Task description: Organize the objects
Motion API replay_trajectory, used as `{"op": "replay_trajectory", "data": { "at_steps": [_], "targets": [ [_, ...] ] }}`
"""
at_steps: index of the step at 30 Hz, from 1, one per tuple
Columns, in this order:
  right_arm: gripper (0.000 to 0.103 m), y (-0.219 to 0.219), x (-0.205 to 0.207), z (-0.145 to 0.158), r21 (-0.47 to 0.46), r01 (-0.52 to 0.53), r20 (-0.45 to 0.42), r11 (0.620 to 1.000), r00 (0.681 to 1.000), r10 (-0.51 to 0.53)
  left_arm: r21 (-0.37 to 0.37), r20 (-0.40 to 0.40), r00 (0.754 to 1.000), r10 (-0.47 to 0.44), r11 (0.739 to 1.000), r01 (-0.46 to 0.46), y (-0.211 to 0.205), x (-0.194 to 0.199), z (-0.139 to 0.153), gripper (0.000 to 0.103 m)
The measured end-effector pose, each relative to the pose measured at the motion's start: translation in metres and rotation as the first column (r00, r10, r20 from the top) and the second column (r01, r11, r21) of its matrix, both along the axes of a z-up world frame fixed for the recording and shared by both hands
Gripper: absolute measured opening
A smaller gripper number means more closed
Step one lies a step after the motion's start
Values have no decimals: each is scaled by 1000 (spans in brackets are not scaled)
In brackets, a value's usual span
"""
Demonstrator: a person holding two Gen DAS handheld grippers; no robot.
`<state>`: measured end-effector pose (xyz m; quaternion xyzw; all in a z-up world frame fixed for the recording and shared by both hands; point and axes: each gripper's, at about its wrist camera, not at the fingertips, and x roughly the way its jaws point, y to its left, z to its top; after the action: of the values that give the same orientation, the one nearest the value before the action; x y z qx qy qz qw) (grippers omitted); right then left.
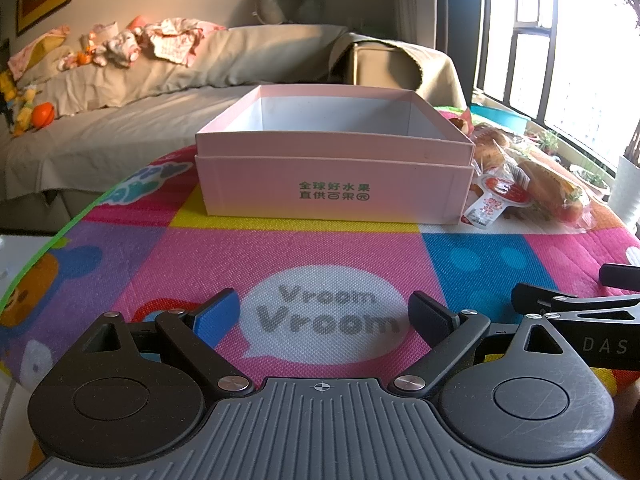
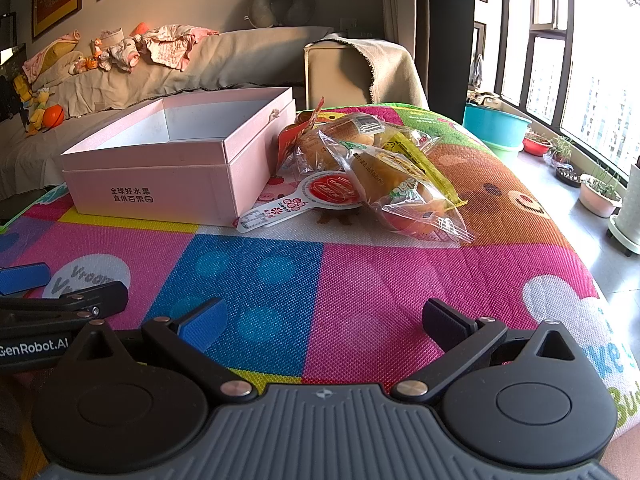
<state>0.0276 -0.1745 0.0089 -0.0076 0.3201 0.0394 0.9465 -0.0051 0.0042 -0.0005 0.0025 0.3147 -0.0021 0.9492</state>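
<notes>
Box: a pink cardboard box [image 1: 332,168] with green print on its front wall is seen standing open on the mat, its white inside bare as far as can be seen.
Mat: a bright patterned play mat [image 2: 360,280] is spread under everything; a white "Vroom Vroom" bubble [image 1: 324,316] is printed between the left gripper's fingers.
Snacks: a heap of clear-wrapped bread packets [image 2: 384,168] is piled on the mat just beside the box's right wall, seen also from the left wrist [image 1: 532,176]; a round red-lidded cup with a paper tab [image 2: 320,196] is laid at the front of the heap, its tab reaching the box's corner.
Left gripper: the left gripper [image 1: 324,312] is held low over the mat, well short of the box, jaws spread wide, nothing gripped.
Right gripper: the right gripper [image 2: 324,320] is held low over blue and pink squares, jaws spread wide, nothing gripped; the snacks are ahead of it, apart.
Background: a covered sofa [image 1: 120,92] strewn with clothes and toys is seen behind the box.
</notes>
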Motion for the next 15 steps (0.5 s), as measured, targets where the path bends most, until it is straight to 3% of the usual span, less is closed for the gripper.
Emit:
{"op": "replay_trajectory", "data": {
  "at_steps": [15],
  "targets": [
    [103,0,6,-1,-1,-9,-2,1000,1000,9,11,-1,1000,3,1000,-3,-4,-1,0,97]
  ]
}}
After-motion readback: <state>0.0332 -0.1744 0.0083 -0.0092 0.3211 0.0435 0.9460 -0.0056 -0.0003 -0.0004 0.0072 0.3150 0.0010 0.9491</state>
